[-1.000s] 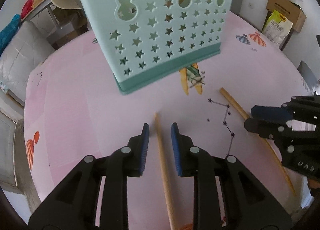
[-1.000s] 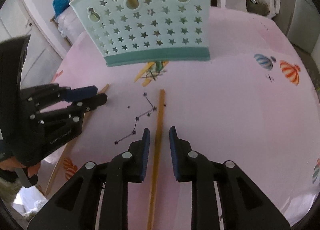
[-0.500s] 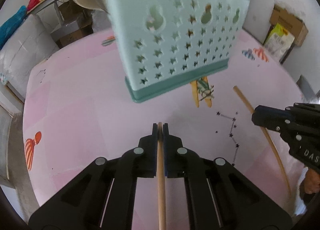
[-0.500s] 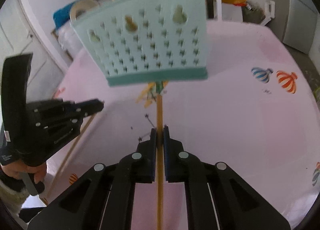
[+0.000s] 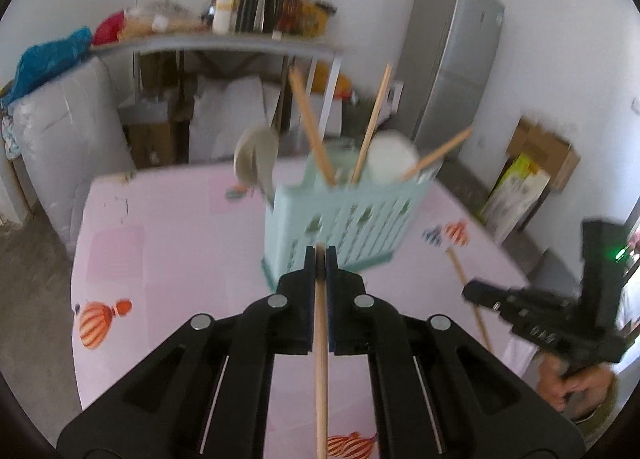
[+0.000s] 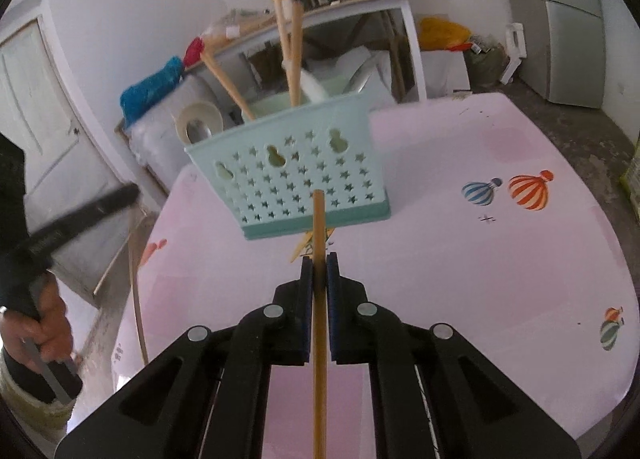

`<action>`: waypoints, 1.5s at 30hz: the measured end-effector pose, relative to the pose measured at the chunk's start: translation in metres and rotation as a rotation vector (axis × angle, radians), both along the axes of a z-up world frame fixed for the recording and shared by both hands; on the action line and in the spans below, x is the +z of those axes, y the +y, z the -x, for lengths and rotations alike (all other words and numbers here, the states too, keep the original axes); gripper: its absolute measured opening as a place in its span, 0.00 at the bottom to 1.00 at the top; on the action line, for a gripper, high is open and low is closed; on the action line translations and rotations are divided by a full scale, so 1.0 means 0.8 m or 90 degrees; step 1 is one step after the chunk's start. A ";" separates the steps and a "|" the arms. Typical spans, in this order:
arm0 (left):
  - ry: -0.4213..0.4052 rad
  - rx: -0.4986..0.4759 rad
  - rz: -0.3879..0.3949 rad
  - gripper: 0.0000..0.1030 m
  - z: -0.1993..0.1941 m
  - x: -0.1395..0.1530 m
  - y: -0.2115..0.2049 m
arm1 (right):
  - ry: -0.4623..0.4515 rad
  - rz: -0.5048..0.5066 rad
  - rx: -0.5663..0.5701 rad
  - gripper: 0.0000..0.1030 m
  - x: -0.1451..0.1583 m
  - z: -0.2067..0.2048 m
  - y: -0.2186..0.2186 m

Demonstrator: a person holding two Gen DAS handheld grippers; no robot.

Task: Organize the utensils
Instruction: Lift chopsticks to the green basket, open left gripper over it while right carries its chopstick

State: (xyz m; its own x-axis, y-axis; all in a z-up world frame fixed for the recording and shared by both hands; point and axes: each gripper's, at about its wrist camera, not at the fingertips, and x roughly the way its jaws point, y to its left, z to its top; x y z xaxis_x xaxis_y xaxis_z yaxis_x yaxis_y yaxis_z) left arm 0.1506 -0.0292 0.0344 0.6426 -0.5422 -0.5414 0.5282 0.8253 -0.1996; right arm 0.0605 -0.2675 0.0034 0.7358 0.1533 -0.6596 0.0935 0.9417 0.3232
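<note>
My left gripper (image 5: 320,255) and right gripper (image 6: 319,263) each have jaws clamped on a chopstick (image 5: 321,339), (image 6: 319,299). The basket (image 6: 296,183) stands mid-frame on the table (image 6: 460,279). Risk: long sticks could strike its wall or tip it.

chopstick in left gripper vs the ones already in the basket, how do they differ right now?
Held chopstick is clamped between the shut pads of the left gripper; the basket chopsticks are free of any gripper. The held one runs along the gripper's fingers, in front of the basket; the basket ones stand in it, leaning apart at different angles. Shared: plain light wooden sticks.
</note>
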 end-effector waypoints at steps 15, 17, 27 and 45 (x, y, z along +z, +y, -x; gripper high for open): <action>-0.183 -0.030 0.125 0.03 -0.009 0.152 -0.038 | -0.048 -0.013 -0.054 0.07 0.028 0.030 -0.045; -0.203 -0.029 0.124 0.03 -0.012 0.169 -0.048 | -0.048 -0.015 -0.056 0.06 0.027 0.029 -0.047; -0.276 0.010 0.094 0.03 -0.042 0.201 -0.098 | -0.048 -0.026 -0.047 0.07 0.024 0.019 -0.050; -0.151 0.044 0.104 0.47 -0.067 0.082 -0.056 | -0.054 -0.005 -0.027 0.07 0.047 0.015 -0.052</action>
